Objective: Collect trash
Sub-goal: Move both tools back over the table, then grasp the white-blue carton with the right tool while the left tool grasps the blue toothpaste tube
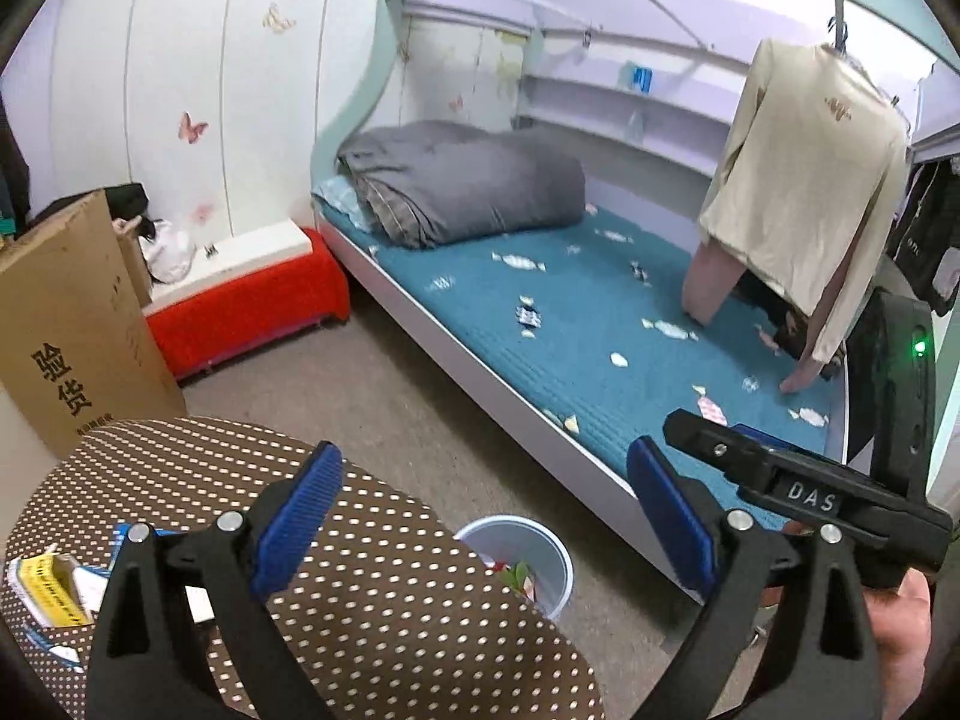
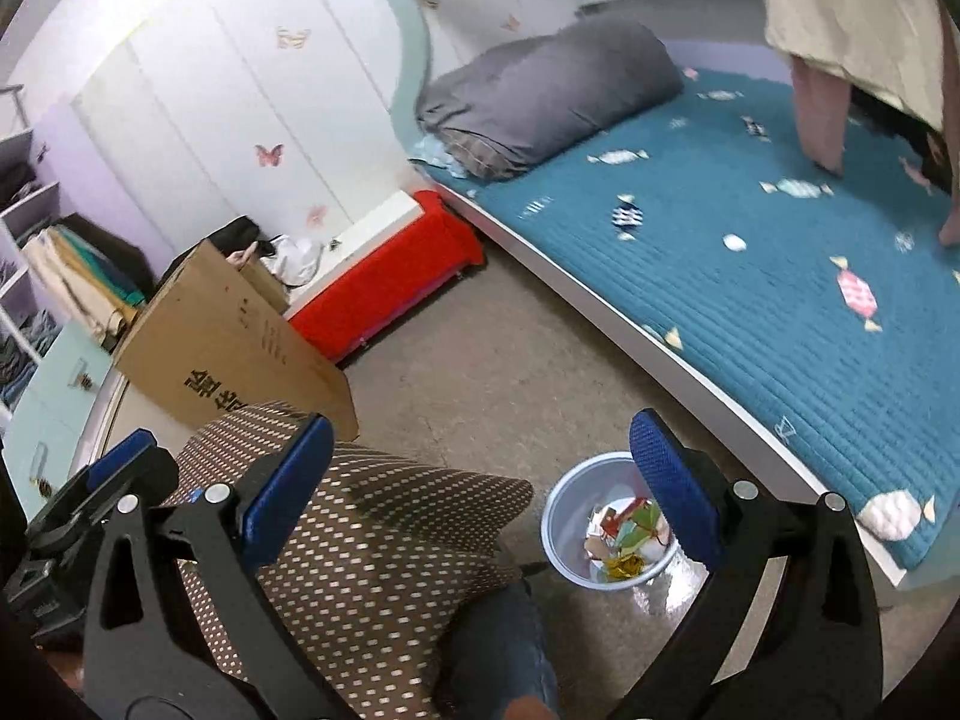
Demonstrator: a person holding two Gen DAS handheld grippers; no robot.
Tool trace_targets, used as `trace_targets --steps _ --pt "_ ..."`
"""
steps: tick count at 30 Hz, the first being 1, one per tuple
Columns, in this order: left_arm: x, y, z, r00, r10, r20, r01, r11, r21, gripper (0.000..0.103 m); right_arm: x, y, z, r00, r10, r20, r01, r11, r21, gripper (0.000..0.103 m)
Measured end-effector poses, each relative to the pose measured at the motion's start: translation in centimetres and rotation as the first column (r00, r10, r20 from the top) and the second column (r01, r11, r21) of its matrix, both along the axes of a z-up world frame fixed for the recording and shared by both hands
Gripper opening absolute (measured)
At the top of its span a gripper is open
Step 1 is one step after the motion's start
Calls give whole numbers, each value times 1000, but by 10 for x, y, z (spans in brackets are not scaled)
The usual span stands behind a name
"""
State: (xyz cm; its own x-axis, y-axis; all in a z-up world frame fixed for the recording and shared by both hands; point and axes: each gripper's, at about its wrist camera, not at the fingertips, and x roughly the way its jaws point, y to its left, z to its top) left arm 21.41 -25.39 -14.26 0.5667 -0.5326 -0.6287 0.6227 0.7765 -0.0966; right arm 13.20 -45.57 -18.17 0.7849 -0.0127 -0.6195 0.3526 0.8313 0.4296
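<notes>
A small pale bin (image 1: 517, 561) (image 2: 606, 531) stands on the floor between the bed and a round table, with coloured wrappers in it. Candy-shaped bits dot the teal bed cover (image 1: 600, 324) (image 2: 750, 276); a checkered one (image 1: 528, 318) (image 2: 627, 216) and a pink one (image 2: 858, 294) stand out. I cannot tell loose wrappers from print. My left gripper (image 1: 486, 510) hangs open above the table edge and bin, nothing between its blue pads. My right gripper (image 2: 480, 480) is open and empty too, above the bin; its black body (image 1: 810, 498) shows on the right of the left wrist view.
The round table with a brown dotted cloth (image 1: 372, 588) (image 2: 372, 540) carries a yellow box (image 1: 48, 588). A cardboard box (image 1: 72, 330), a red bench (image 1: 252, 306), a folded grey quilt (image 1: 462, 186) and a hanging beige shirt (image 1: 804, 198) surround the floor. A jeans-clad knee (image 2: 504, 648) is below.
</notes>
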Motion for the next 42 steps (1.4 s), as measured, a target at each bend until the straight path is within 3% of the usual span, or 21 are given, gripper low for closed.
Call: trace_targets --steps 11,23,31,42 --pt "-19 77 23 994 86 61 -82 995 -62 94 13 67 35 983 177 52 -173 983 -61 97" --pt "-17 184 17 963 264 52 -258 961 -101 94 48 162 43 905 426 1 -422 897 -135 97" --pt "-11 247 -4 924 382 7 -380 921 -90 94 76 227 29 824 563 -64 -565 809 -161 97" --pt "0 317 -47 838 540 -74 -542 840 -2 94 116 298 -13 684 703 -193 -729 650 -215 97"
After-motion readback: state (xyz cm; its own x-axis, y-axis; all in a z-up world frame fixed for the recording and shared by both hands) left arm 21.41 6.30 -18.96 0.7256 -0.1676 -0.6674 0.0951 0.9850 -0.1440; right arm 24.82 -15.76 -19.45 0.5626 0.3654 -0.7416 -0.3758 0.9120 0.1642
